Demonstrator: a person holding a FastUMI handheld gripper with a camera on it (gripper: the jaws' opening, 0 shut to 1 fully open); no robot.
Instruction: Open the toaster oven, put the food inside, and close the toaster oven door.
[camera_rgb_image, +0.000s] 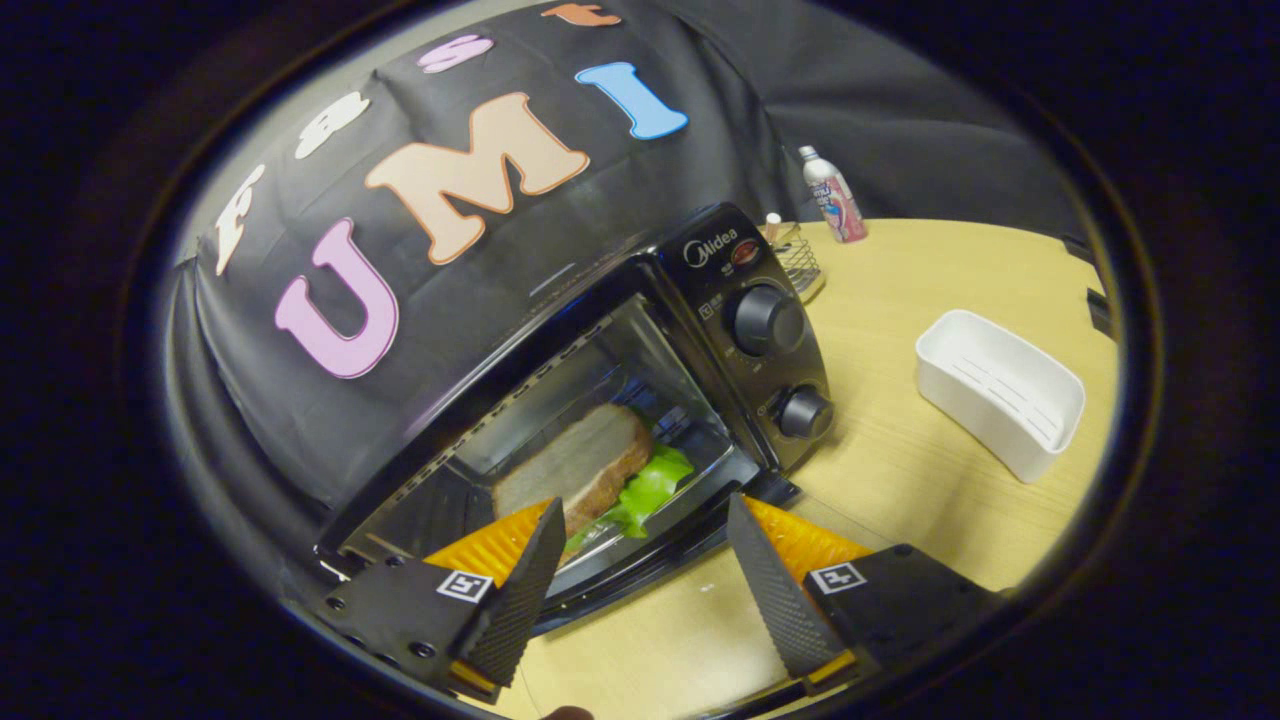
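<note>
A black toaster oven (700, 300) stands tilted across my view on a light wooden table (900, 470), its two knobs (768, 320) on the right of its front. Inside lies a sandwich (575, 460) of brown bread with green lettuce (655, 485) sticking out, seen through the glass front. The glass door (600, 400) seems to stand up against the oven, though I cannot tell if it is fully shut. My gripper (645, 505) is open just in front of the door's lower edge, with nothing between its fingers.
A white plastic tray (1000, 390) sits on the table to the right of the oven. Behind the oven stand a small wire basket (797, 260) and a bottle (833, 195). The black cloth wall rises close behind the oven.
</note>
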